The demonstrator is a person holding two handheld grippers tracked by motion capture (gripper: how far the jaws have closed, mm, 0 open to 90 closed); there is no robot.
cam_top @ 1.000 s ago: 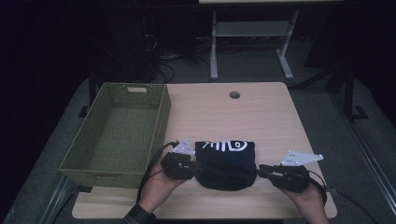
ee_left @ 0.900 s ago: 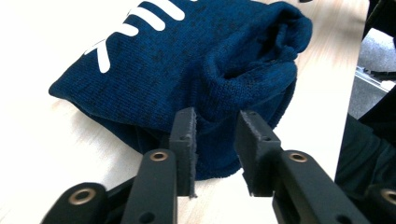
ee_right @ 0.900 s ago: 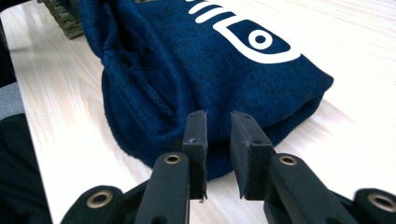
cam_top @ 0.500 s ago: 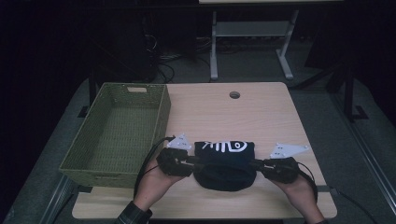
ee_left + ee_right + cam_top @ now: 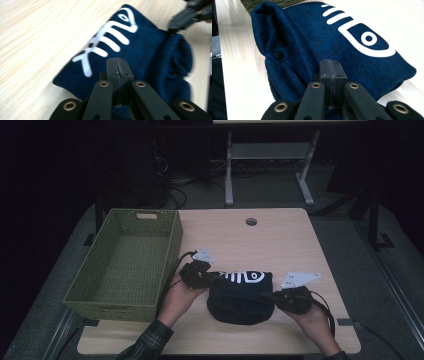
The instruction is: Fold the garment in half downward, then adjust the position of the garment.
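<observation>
The folded sweater (image 5: 240, 295) lies between my claws at the near edge of the desk (image 5: 280, 240), its long axis running left to right. My left claw (image 5: 117, 65) has its jaws pressed together on the sweater's left edge; my right claw (image 5: 331, 68) is clamped the same way on the right edge. Both sit equally close, one per end. Left of the sweater, just beyond my left hand (image 5: 179, 297), stands the empty basket (image 5: 170, 245), its wall in the way of any leftward carry. Farther off, bare desk.
</observation>
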